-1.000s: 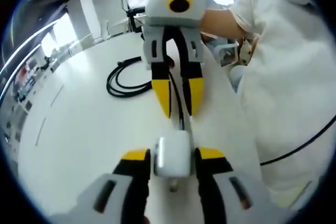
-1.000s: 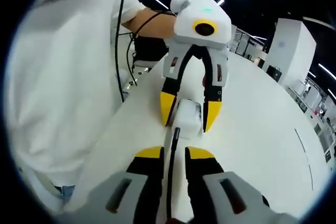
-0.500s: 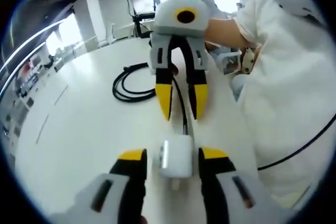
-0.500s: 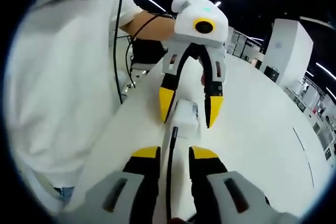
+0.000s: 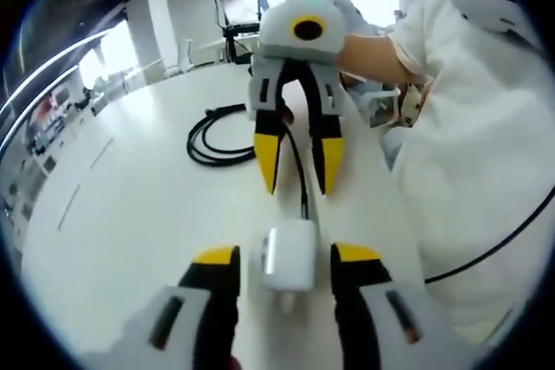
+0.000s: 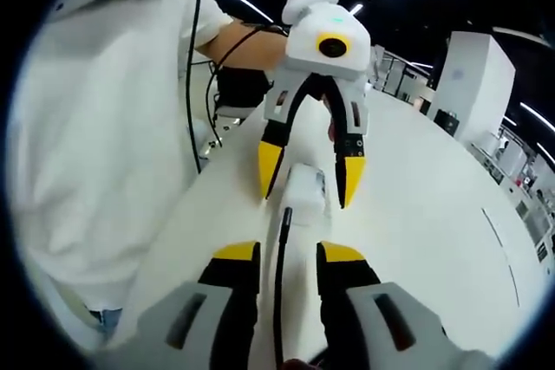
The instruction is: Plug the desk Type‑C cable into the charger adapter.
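Low in the left gripper view, our left gripper (image 5: 286,259) brackets the charger (image 5: 286,257), jaws slack. The cable (image 6: 280,292) runs straight up-frame from our spread right gripper (image 6: 288,256) and meets the charger end-on.

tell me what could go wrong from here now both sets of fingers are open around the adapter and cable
1. Nothing grips the white charger adapter: it lies on the table between the open left gripper, so a tug could slide it.
2. The black Type-C cable runs loose between the open right gripper; from these views I can't confirm the plug is fully seated, so it may pull out.
3. The cable's coiled slack could snag a withdrawing gripper.
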`<state>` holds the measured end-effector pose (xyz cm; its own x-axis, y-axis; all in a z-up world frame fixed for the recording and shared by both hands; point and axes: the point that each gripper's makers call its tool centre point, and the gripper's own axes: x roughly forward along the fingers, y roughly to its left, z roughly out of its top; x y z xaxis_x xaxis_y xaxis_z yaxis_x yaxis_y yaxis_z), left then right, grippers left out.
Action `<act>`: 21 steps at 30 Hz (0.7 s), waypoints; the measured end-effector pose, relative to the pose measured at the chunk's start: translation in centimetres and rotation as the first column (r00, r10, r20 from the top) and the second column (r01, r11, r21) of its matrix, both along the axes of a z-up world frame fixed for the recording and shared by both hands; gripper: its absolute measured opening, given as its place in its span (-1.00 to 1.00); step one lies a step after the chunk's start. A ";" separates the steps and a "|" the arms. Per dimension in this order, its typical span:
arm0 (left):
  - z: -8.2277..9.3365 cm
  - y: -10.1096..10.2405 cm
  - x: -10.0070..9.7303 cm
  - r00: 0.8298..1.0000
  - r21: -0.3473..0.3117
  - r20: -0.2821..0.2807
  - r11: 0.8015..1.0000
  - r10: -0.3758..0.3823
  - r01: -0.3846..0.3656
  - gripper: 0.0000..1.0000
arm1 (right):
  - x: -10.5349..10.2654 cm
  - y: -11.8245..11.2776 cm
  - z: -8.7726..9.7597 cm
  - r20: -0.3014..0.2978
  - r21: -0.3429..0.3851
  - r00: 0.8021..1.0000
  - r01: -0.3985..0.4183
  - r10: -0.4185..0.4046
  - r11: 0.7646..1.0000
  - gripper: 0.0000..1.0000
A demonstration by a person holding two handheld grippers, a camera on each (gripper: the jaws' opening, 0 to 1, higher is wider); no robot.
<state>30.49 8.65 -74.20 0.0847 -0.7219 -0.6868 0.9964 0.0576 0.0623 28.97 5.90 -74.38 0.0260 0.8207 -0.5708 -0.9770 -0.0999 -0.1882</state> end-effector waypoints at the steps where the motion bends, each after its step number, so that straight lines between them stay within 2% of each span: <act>1: 0.1 0.0 0.3 1.000 -0.006 0.025 1.000 0.000 0.000 -0.44 | 0.0 -0.1 0.0 -0.001 -0.001 1.000 0.002 -0.002 1.000 -0.49; 2: 0.1 0.0 0.1 1.000 -0.007 0.008 1.000 0.002 -0.002 -0.48 | 0.0 -0.1 -0.1 -0.001 -0.001 1.000 0.004 -0.004 1.000 -0.49; 3: 0.1 0.1 0.2 1.000 -0.006 0.020 1.000 0.001 -0.001 -0.48 | 0.1 -0.2 -0.1 -0.002 -0.002 1.000 0.006 -0.006 1.000 -0.49; 21: 0.1 0.5 0.7 1.000 0.003 0.001 1.000 -0.029 0.029 -0.51 | 1.0 -2.7 0.7 0.006 0.011 0.997 0.073 -0.073 0.997 -0.49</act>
<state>31.19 9.17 -74.10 0.0646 -0.7218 -0.6891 0.9976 0.0283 0.0639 29.94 3.24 -73.64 0.0903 0.8226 -0.5613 -0.9803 -0.0259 -0.1956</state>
